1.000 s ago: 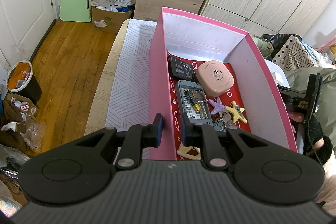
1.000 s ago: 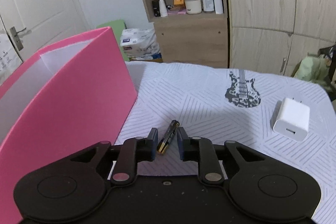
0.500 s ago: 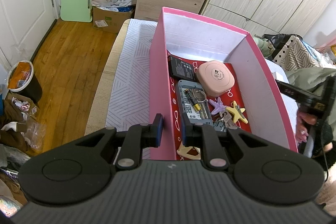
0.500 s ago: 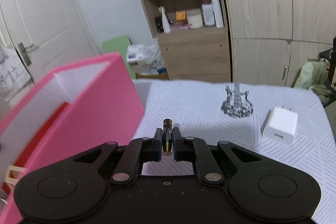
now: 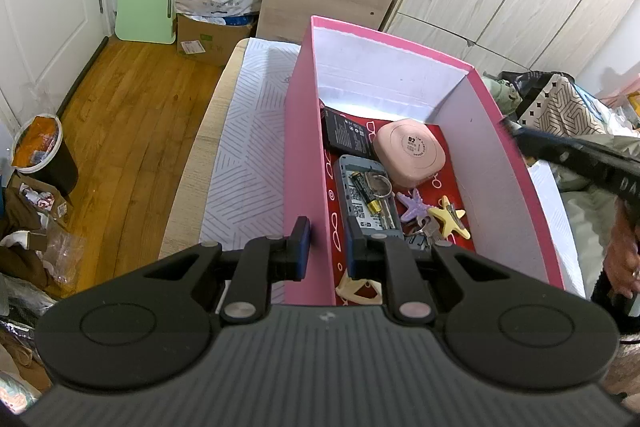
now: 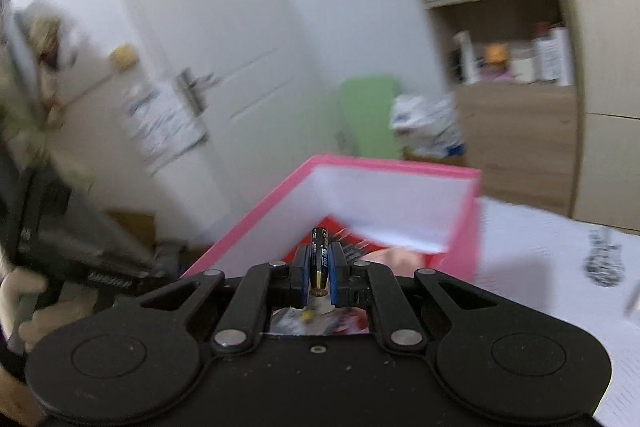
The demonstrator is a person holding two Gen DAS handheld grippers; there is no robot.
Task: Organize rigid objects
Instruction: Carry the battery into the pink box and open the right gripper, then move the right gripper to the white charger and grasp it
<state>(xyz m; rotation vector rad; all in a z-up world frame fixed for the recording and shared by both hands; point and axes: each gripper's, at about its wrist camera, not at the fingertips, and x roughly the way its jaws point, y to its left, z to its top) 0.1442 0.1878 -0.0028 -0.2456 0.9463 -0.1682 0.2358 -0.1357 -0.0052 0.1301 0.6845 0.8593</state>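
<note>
Straddling the near left wall of the tall pink cardboard box (image 5: 306, 155), the left claw (image 5: 325, 246) has one blue-padded finger outside and one inside, with a gap on either side of the thin wall, so it grips nothing. Down on the box's red patterned floor lie a rounded pink plastic case (image 5: 412, 151), a flat black battery pack (image 5: 347, 137), a grey device (image 5: 366, 205) with a battery and key ring on top, a lilac starfish clip (image 5: 414, 205) and a yellow starfish clip (image 5: 448, 221). The box stands on a surface under a white line-patterned cloth (image 5: 248, 155).

From the right wrist, blurred, the right claw (image 6: 320, 274) is pinched on a slim black cylindrical battery with a gold end (image 6: 320, 259), pointing forward above the open pink box, whose inner walls are white.
</note>
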